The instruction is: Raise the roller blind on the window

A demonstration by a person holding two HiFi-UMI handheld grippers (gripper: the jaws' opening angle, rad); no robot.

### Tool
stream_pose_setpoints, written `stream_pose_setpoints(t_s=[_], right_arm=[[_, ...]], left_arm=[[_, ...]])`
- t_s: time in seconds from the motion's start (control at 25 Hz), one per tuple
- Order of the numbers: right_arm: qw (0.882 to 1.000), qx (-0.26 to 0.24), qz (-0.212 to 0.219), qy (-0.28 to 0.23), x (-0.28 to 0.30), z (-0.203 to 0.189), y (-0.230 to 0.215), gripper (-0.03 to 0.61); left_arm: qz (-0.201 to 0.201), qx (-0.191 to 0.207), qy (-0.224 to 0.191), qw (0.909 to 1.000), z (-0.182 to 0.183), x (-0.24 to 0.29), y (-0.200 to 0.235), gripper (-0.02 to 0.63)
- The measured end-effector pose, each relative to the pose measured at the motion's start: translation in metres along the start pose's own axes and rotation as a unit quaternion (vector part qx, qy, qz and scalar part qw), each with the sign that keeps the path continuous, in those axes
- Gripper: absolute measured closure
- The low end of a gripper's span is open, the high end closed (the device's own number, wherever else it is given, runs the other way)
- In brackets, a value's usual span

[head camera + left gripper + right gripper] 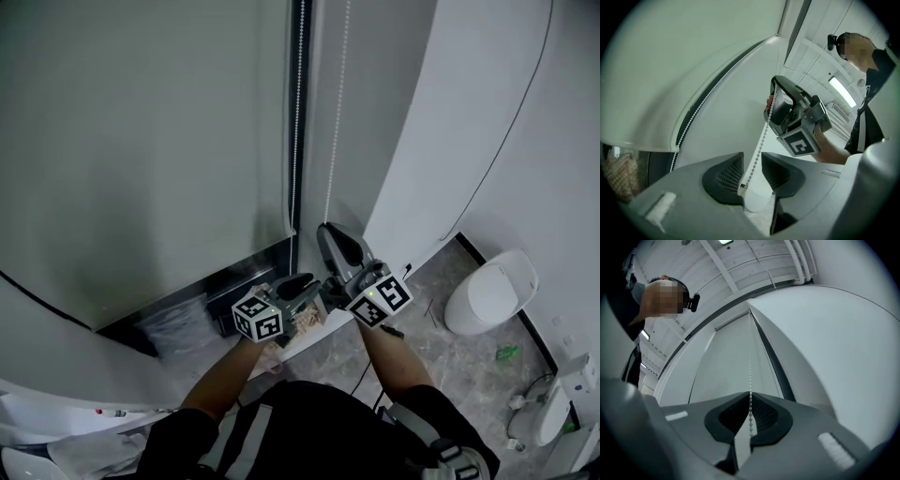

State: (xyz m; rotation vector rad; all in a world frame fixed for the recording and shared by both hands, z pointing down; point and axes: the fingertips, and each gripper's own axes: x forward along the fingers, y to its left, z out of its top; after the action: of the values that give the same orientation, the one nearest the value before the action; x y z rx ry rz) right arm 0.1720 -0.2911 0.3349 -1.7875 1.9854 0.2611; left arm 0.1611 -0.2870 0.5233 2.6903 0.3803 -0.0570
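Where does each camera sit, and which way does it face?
Head view: on the person's head, looking steeply down at the blind and floor; both forearms, left tool and right tool show.
Left gripper view: on the left tool, looking past its parted jaws toward the right tool; the person's arm and chest show.
Right gripper view: on the right tool, looking up the blind to the ceiling; the person's head shows.
Shared: both gripper views show the bead chain.

The roller blind (141, 141) hangs left of the bead chain (335, 141). The right claw (328, 228) sits on the chain. The left claw (306, 279) lies just below-left, jaws either side of it.
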Motion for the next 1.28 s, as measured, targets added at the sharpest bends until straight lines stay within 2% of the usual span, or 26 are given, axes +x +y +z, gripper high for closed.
stream_pose_setpoints(t_s=[0.08,0.2,0.28,0.44,0.56,0.64,0.8,1.08,1.2,1.28], right_arm=[[1.000,-0.006,0.002,0.001,-0.001,0.003,0.001,0.560],[1.000,0.000,0.006,0.000,-0.003,0.003,0.003,0.560],[1.000,-0.001,0.007,-0.001,-0.005,0.003,0.005,0.560],[1.000,-0.010,0.013,0.005,-0.001,0.002,0.005,0.560],[1.000,-0.005,0.019,0.007,-0.001,0.002,0.007,0.560],[1.000,-0.006,0.022,0.008,0.000,0.001,0.009,0.560],[1.000,-0.014,0.022,0.012,-0.001,0.002,0.005,0.560],[0.999,-0.008,0.030,0.013,-0.002,0.000,0.008,0.560],[0.999,-0.006,0.032,0.014,-0.002,-0.002,0.010,0.560],[0.999,-0.005,0.033,0.015,-0.002,-0.002,0.009,0.560]], left_arm=[[-0.024,0.001,-0.022,0.9995,0.016,-0.006,-0.004,0.444],[-0.043,0.011,-0.079,0.9959,0.069,-0.022,-0.004,0.436],[-0.056,0.037,-0.116,0.9909,0.121,-0.025,-0.015,0.436],[-0.099,0.107,-0.176,0.9736,0.214,-0.014,-0.053,0.437],[-0.129,0.113,-0.198,0.9651,0.262,-0.004,-0.070,0.437],[-0.142,0.098,-0.201,0.9643,0.284,0.004,-0.076,0.437],[-0.167,0.068,-0.202,0.9627,0.307,0.022,-0.092,0.437],[-0.184,0.082,-0.198,0.9593,0.320,0.043,-0.113,0.442],[-0.188,0.080,-0.219,0.9541,0.329,0.038,-0.116,0.474],[-0.187,0.084,-0.224,0.9528,0.331,0.038,-0.116,0.531]])
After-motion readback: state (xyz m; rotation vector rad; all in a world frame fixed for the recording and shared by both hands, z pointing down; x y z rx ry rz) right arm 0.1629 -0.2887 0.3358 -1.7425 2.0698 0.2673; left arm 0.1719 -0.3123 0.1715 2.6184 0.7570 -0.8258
